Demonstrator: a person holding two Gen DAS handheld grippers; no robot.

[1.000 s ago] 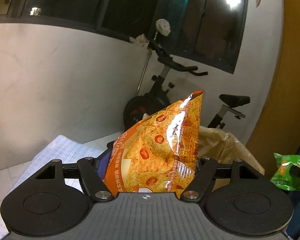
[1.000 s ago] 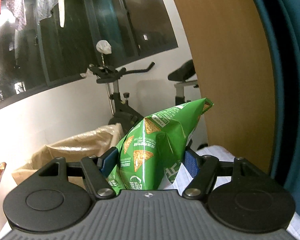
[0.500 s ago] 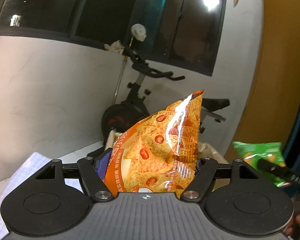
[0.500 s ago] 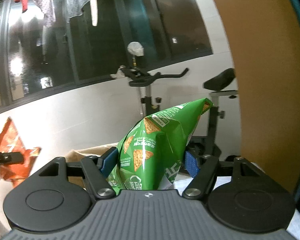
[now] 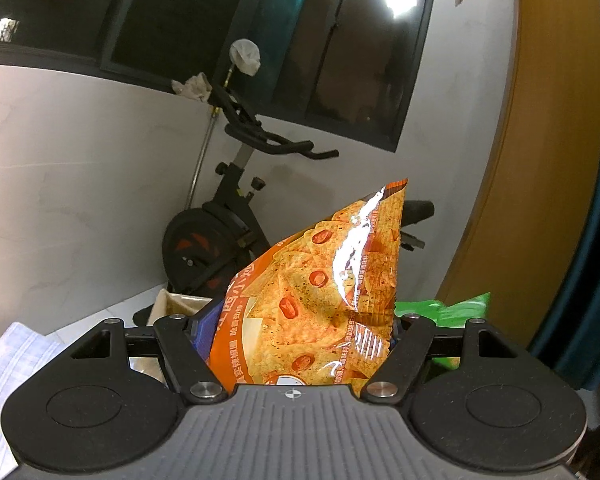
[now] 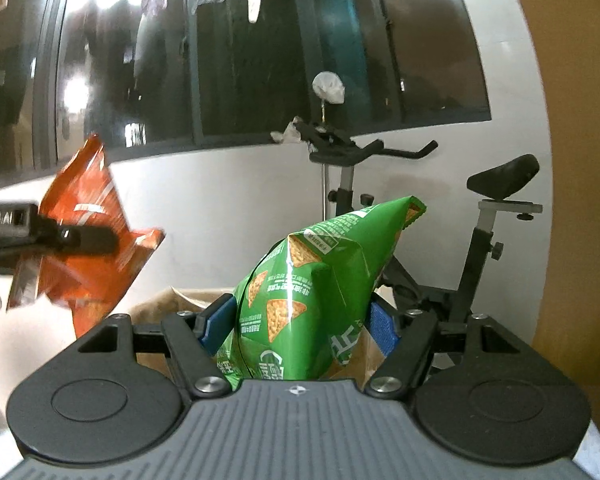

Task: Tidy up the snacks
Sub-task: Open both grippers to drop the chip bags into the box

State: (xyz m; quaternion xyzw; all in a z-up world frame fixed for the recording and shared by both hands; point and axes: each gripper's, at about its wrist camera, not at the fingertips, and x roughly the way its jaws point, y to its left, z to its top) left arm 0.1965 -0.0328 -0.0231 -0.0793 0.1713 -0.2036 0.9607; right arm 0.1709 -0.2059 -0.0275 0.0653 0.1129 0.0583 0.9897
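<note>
Orange foil chip bag (image 5: 324,296) is clamped in the left claw (image 5: 300,332); green foil chip bag (image 6: 316,296) in the right claw (image 6: 300,328). Both airborne above a brown paper bag (image 6: 172,300) (presumably the destination); next, lower and release.

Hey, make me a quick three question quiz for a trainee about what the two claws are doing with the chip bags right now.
1. True or false: the left claw is shut on the orange chip bag.
2. What colour is the bag in the right claw?
A. blue
B. green
C. white
3. Fill in the blank: in the right wrist view, behind the green chip bag, by the white wall, stands an exercise ____.

Key:
1. True; the bag sits pinched between the blue pads.
2. B.
3. bike.
</note>
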